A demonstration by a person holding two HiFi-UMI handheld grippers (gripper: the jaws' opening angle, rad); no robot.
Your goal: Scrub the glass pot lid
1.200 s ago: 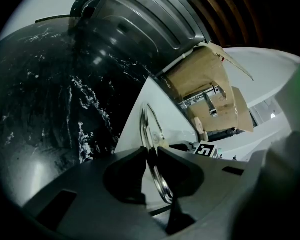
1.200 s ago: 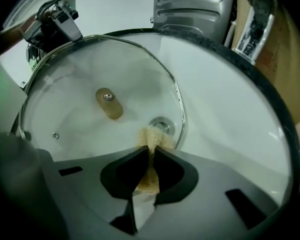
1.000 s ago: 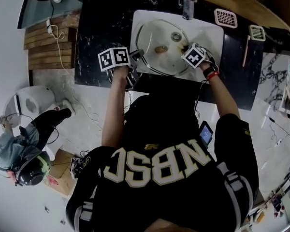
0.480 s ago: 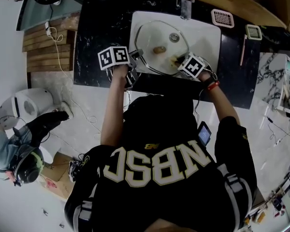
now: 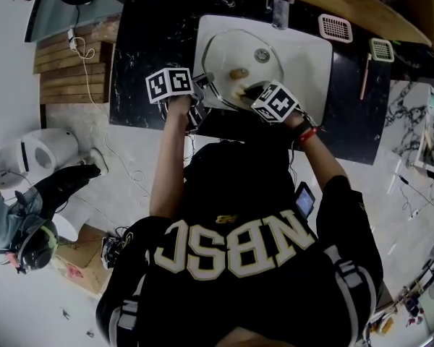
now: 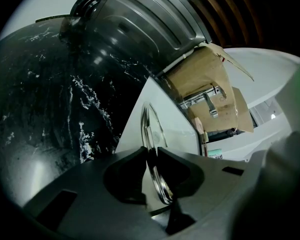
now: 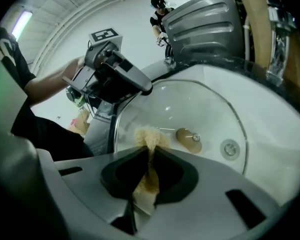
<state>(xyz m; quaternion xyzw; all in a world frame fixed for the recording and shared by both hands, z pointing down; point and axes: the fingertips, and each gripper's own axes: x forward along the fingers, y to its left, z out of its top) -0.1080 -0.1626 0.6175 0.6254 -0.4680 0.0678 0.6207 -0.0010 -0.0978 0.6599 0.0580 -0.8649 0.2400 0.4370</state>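
A white sink (image 5: 315, 60) set into a black marble counter (image 5: 141, 56) is seen from above, with a person in a black jersey leaning over it. A glass pot lid (image 5: 228, 49) fills the left part of the basin, below the faucet (image 5: 278, 9).

The left gripper (image 5: 202, 85) is placed at the lid's left edge. In the left gripper view, its jaws (image 6: 151, 156) are closed almost together on the lid's thin metal rim (image 6: 149, 129), which is pinched between the pads.

The right gripper (image 5: 249, 91) is held over the near side of the lid. In the right gripper view, its jaws (image 7: 151, 154) are clamped on a tan, fibrous scrub pad (image 7: 149, 136), whose frayed end meets the glass (image 7: 190, 104). Just beside the pad sits the lid's tan knob (image 7: 188, 138), and the sink drain (image 7: 230, 149) is seen through the glass beyond it.

Another person (image 5: 22, 230) is visible at the lower left, well apart from the sink.
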